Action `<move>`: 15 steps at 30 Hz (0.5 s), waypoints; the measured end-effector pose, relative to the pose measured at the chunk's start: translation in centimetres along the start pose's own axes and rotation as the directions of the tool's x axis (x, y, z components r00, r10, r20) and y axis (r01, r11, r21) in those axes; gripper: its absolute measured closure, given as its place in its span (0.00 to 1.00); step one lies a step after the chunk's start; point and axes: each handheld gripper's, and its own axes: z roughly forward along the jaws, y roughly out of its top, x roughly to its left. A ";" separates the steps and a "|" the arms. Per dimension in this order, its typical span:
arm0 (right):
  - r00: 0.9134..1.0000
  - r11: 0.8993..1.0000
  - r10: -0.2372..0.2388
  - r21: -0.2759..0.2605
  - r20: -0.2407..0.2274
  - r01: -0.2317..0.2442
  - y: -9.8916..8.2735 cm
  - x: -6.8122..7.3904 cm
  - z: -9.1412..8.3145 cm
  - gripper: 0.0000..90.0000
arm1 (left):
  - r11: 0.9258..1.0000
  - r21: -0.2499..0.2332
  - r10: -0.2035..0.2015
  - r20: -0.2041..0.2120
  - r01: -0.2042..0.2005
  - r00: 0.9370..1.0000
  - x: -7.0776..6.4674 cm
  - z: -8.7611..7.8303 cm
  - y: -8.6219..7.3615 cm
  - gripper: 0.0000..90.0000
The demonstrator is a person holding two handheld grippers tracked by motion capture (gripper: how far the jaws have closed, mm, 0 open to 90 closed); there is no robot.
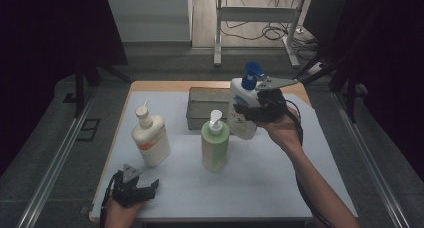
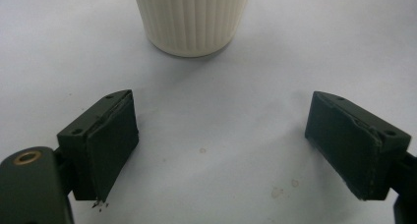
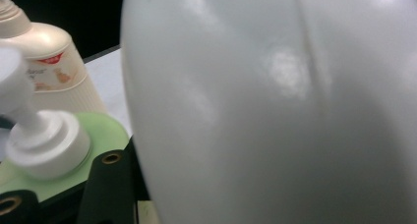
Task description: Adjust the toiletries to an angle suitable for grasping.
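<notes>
White bottle (image 1: 242,113) in right claw (image 1: 248,112), above tray (image 1: 200,95) edge.

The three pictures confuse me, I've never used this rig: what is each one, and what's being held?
A person works at a table with a handheld two-jaw gripper in each hand. The high view looks down from above. There the right gripper grips a white bottle with a blue pump, lifted and tilted near a grey tray. The right gripper view rides on that tool, so the bottle looms close. The left gripper rests at the near edge, jaws open and holding nothing; its own view looks toward the ribbed base of the cream bottle. A green bottle stands mid-table.
</notes>
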 end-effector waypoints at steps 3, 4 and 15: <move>1.000 1.000 0.000 0.001 0.007 0.000 0.5 -0.1 0.5 0.44 | 1.000 0.000 0.000 0.000 0.000 1.000 0.0 0.0 0.0 0.14; 1.000 1.000 0.005 -0.001 0.010 -0.004 0.8 -0.2 0.9 0.44 | 1.000 0.000 0.000 0.000 0.000 1.000 0.0 0.0 0.0 0.14; 1.000 1.000 0.018 -0.009 0.025 -0.018 2.3 -0.8 3.1 0.44 | 1.000 0.000 0.000 0.000 0.000 1.000 0.0 0.0 0.0 0.14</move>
